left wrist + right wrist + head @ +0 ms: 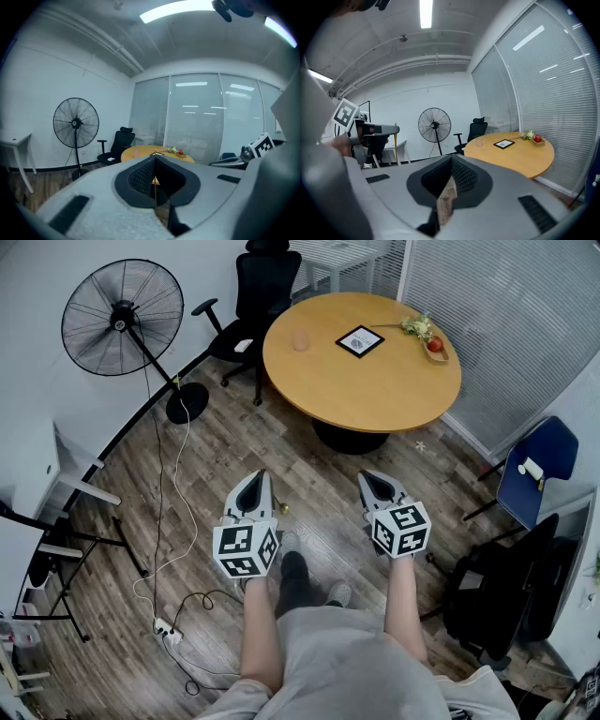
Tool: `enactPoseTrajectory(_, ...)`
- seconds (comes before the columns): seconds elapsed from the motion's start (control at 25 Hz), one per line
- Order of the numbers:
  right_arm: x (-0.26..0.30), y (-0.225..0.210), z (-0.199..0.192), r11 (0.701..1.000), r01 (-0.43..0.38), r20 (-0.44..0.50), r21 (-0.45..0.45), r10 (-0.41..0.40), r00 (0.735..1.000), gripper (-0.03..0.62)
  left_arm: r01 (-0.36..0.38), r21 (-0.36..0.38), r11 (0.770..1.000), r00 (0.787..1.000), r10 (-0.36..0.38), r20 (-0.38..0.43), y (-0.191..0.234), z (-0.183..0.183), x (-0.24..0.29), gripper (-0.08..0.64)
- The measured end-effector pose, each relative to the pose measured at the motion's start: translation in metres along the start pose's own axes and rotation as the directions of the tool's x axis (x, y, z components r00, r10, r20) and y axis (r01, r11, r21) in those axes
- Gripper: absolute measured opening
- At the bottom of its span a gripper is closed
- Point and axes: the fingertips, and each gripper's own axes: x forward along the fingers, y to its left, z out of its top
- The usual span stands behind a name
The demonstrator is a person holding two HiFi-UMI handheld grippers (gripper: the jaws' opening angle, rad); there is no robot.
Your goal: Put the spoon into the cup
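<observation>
On the round wooden table (375,390) stands a clear pinkish cup (300,340), far ahead of both grippers. A thin pale stick that may be the spoon (387,325) lies beyond a black-framed tablet (360,340); it is too small to be sure. My left gripper (257,474) and right gripper (367,476) hang side by side over the wooden floor, well short of the table, each shut on nothing. The left gripper view has the shut jaws (154,157) aimed at the table (183,158). From the right gripper (451,157) the cup (479,142) shows faintly.
A wooden dish with a red apple and flowers (433,345) sits at the table's far right. A standing fan (122,317) and black office chair (253,296) are left of the table, a blue chair (534,470) right. Cables and a power strip (169,634) lie on the floor.
</observation>
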Motion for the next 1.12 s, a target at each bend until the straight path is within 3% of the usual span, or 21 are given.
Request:
enactPoseTrajectory(0.16,0.019,0.01,0.008,1.0,-0.021,0.002,-0.021,0.021,1.0,-0.005,0.002,0.035,0.999,1.0,-0.002,0.007,0.014,0.007,0.009,0.006)
enactPoseTrajectory(0.44,0.061,0.015,0.017,0.995,-0.098,-0.031,-0.011,0.098,0.995,-0.005,0.042,0.022,0.999,0.998,-0.043,0.037,0.04,0.027,0.04,0.006)
enactPoseTrajectory(0.6,0.092,0.003,0.032,0.996,-0.085,-0.004,0.024,0.085,0.996,-0.005,0.067,0.045,0.997,0.997,-0.069,0.041,0.061,0.043,0.072,0.006)
enactPoseTrajectory(1.12,0.184,-0.021,0.07,1.0,-0.003,-0.024,0.017,0.003,1.0,-0.005,0.172,0.078,0.982,0.984,-0.175,0.04,0.118,0.072,0.169,0.006)
